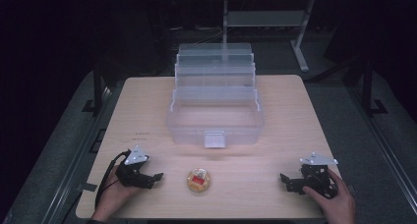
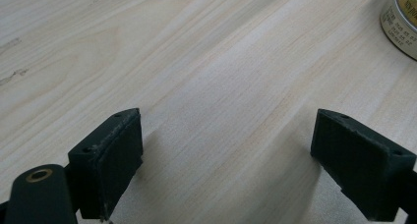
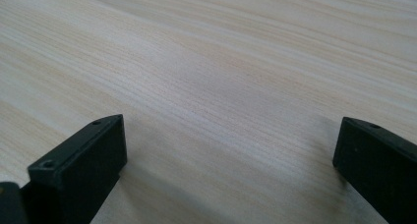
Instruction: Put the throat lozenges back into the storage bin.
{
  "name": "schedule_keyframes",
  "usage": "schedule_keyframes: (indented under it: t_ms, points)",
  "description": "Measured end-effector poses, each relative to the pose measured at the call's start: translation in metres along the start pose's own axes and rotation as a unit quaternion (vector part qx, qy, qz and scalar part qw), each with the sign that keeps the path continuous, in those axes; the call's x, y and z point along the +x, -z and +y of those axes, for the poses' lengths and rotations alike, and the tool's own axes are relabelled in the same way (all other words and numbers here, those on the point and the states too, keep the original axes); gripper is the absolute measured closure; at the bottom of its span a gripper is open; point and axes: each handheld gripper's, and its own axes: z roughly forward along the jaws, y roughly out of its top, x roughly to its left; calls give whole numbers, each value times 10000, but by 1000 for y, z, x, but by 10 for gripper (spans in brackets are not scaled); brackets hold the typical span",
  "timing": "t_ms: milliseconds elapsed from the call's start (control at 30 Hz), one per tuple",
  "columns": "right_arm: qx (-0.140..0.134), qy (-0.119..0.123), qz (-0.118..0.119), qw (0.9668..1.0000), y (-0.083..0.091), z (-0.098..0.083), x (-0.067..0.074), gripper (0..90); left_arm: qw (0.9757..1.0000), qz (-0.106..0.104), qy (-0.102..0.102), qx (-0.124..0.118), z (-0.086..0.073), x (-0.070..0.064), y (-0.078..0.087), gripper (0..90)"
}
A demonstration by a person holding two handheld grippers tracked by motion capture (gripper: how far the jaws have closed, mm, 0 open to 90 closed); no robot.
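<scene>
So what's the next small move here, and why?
Probably the left gripper should slide sideways toward the small round tin and straddle it. Its jaws stand wide open and empty on the table, the tin lies close beside it, and the clear storage box behind stands open.

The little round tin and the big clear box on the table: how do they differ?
The round tin is small, low and opaque, gold with a red label on top; the clear box is far larger, see-through, with its stepped trays opened out. The tin lies near the front edge between the two grippers; the box stands mid-table, farther back. Both rest on the wooden table.
</scene>
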Motion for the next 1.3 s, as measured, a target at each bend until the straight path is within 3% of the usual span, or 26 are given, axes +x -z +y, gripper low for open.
schedule_keyframes:
  t_ms: [567, 1300]
  points:
    - [0, 1, 0, 10000, 0, 0, 0, 0, 9997, -196, 117, -27, 8, 0, 7, 123]
    - [0, 2, 0, 10000, 0, 0, 0, 0, 9995, -314, 49, -25, 20, -5, 12, 126]
